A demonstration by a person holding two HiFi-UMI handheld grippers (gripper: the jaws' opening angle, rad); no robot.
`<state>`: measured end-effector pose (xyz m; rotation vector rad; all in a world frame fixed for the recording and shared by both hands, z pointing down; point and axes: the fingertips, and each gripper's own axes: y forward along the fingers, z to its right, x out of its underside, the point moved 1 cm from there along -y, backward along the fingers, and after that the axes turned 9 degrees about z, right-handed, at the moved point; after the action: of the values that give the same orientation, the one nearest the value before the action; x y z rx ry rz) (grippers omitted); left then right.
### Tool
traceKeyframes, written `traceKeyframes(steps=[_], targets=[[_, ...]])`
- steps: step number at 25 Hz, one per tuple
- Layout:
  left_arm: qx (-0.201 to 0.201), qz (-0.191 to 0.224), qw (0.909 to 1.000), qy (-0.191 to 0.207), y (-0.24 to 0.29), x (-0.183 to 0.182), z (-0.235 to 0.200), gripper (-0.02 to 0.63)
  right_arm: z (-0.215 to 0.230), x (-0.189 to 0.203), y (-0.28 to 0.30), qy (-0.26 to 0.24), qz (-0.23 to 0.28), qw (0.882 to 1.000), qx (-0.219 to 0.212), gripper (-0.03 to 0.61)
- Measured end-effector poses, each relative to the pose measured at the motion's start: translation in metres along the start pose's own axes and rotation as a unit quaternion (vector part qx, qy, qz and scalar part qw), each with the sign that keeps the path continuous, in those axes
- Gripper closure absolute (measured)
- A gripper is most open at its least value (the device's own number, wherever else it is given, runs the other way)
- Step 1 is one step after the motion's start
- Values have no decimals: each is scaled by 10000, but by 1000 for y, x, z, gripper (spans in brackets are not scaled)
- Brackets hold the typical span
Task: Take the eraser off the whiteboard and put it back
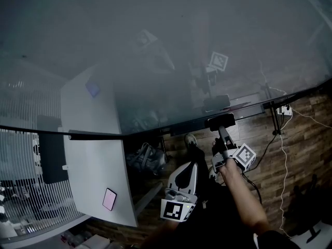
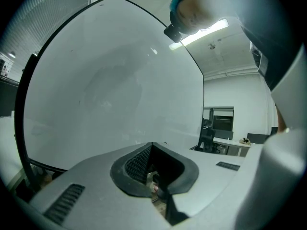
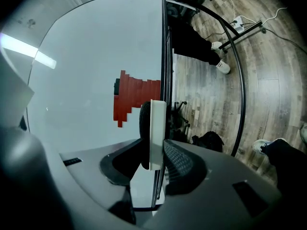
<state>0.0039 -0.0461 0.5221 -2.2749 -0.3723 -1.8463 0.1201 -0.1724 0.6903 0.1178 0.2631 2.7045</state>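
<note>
Whiteboard (image 1: pixel 155 61), eraser (image 1: pixel 221 121) at its lower edge, wooden floor (image 1: pixel 306 139) with cable (image 1: pixel 283 160)

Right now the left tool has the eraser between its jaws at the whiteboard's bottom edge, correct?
No, it's the right tool. The right gripper view shows the eraser between its jaws at the whiteboard's bottom edge. The left tool holds nothing, jaws together.

White desk (image 1: pixel 96 160) with pink card (image 1: pixel 109 199); dark bag (image 1: pixel 144 158) on wood floor (image 1: pixel 306 136); power strip (image 1: pixel 285 110) right.
</note>
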Motion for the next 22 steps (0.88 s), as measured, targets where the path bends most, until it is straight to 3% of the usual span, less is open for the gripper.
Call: traceKeyframes(steps=[22], targets=[[-64,404,9989,240,-10,-31,28,606,-45,-8,-38,-383,-234,9979,-459,437]])
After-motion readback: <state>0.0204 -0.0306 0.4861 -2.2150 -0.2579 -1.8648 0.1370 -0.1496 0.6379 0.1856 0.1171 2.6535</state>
